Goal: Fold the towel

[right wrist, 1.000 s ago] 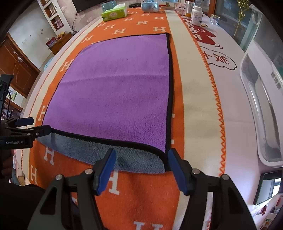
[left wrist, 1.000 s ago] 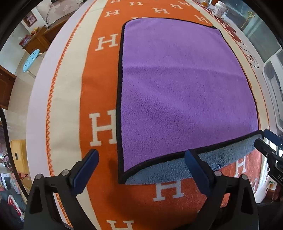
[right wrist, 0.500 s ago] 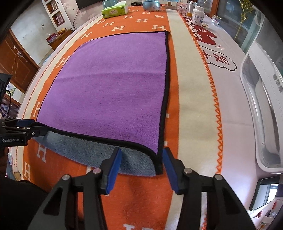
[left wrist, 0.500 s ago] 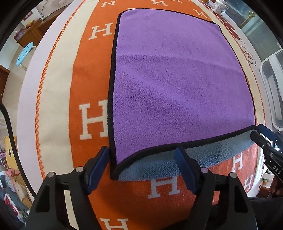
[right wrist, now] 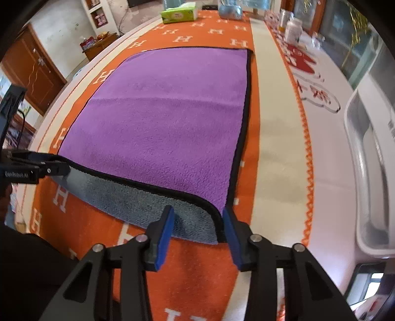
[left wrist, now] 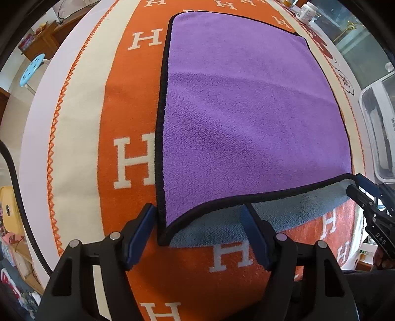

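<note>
- An orange cloth (left wrist: 128, 103) with white H letters and cream borders covers the bench.
- At 10 o'clock in the left wrist view, a light-blue stool (left wrist: 33, 70) stands on a pale floor (left wrist: 12, 108).
- At 9 o'clock in the right wrist view is a brown wooden door (right wrist: 32, 71).
- At 11 o'clock, a white wall (right wrist: 66, 37), a white shelf unit (right wrist: 97, 14) and a low wooden cabinet (right wrist: 98, 45).
- At 2 o'clock, glass panes (right wrist: 345, 51) let in daylight.

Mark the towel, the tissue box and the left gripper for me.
towel (left wrist: 246, 111): left wrist view, purple top face.
tissue box (right wrist: 178, 15): right wrist view, green side.
left gripper (left wrist: 197, 237): left wrist view, midway between its fingertips.
</note>
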A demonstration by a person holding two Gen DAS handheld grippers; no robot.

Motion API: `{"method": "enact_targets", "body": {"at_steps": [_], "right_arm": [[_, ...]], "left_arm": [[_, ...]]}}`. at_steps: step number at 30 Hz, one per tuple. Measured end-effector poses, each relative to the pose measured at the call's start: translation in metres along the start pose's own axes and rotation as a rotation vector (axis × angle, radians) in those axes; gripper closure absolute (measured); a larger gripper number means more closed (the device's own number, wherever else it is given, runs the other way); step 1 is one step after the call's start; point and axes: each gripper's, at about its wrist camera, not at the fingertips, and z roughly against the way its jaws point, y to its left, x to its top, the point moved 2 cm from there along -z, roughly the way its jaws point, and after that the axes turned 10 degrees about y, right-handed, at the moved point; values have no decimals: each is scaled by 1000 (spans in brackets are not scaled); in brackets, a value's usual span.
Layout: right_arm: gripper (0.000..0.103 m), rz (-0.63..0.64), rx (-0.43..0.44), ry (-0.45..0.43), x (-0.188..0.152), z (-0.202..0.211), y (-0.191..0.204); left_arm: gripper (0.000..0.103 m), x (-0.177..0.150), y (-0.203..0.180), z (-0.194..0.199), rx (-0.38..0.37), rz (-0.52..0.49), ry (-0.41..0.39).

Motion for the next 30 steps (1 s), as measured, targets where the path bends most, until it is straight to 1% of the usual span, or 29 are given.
{"method": "enact_targets", "body": {"at_steps": [1, 3, 6, 10, 12, 13, 15, 18, 30], "right_arm": [[68, 5, -1, -1, -1, 0, 0], [78, 1, 1, -7, -2, 1, -2], [85, -7, 3, -16, -5, 2, -4], [91, -9, 2, -20, -8, 3, -5], [93, -8, 2, -22, -10, 4, -5], [94, -6, 1, -24, -10, 4, -5], [96, -4, -1, -23, -11, 5, -5], [97, -3, -1, -26, -12, 5, -5], [97, -5, -11, -42, -15, 12, -3]], "left_arm": [[33, 0, 0, 0, -5, 1, -3], [36, -1, 0, 1, -7, 1, -6], [41, -3, 3, 2, -3, 0, -11], [49, -8, 9, 4, -2, 4, -16], [55, -12, 11, 4, -2, 6, -16], [57, -13, 13, 5, -1, 5, -15], [64, -14, 17, 7, -10, 3, -13], [68, -16, 22, 10, -25, 5, -11], [72, -23, 22, 23, -8, -3, -35]]}}
